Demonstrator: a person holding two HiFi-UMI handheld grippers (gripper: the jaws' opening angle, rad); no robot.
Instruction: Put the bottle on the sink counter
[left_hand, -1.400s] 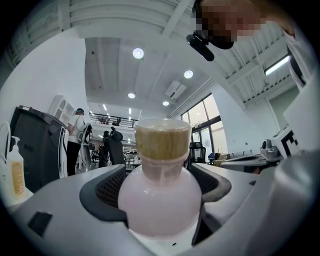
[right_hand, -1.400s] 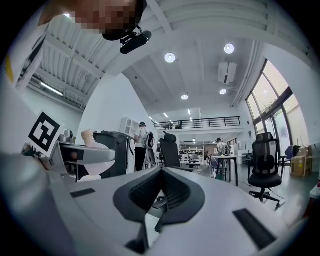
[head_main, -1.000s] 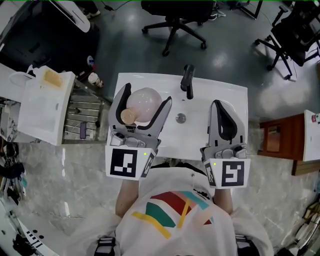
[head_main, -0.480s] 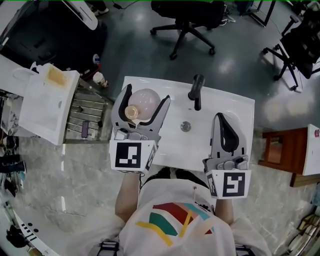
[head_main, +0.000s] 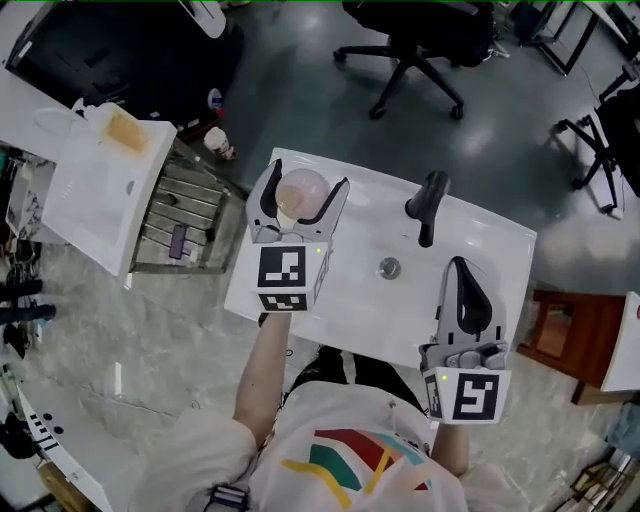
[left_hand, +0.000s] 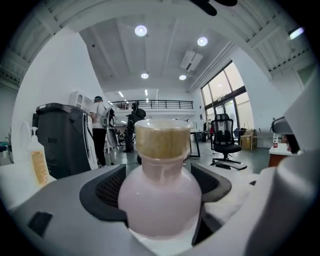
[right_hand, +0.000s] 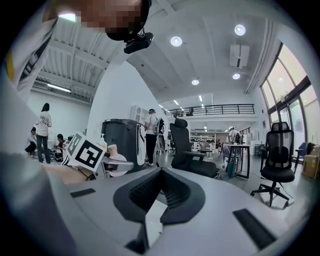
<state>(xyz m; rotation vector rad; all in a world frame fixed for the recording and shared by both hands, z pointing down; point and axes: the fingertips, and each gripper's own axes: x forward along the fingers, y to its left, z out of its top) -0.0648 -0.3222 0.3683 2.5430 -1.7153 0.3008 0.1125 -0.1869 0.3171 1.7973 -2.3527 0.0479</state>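
A round pale-pink bottle (head_main: 303, 188) with a tan cap sits between the jaws of my left gripper (head_main: 305, 182), which is shut on its belly. It is over the back-left corner of the white sink counter (head_main: 350, 300). In the left gripper view the bottle (left_hand: 162, 197) stands upright with its cap (left_hand: 162, 140) on top, and both black pads press its sides. I cannot tell whether its base touches the counter. My right gripper (head_main: 458, 268) hovers over the counter's right front, jaws closed with nothing between them (right_hand: 160, 192).
A black faucet (head_main: 428, 203) stands at the back of the basin, with the drain (head_main: 390, 267) in front of it. A white cabinet (head_main: 100, 195) and a metal rack (head_main: 180, 225) stand to the left. An office chair (head_main: 420, 45) is behind, and a wooden stand (head_main: 555, 320) is on the right.
The left gripper has carried the bottle forward, from the counter's front left to its back-left corner. The right gripper has stayed shut near the front right.
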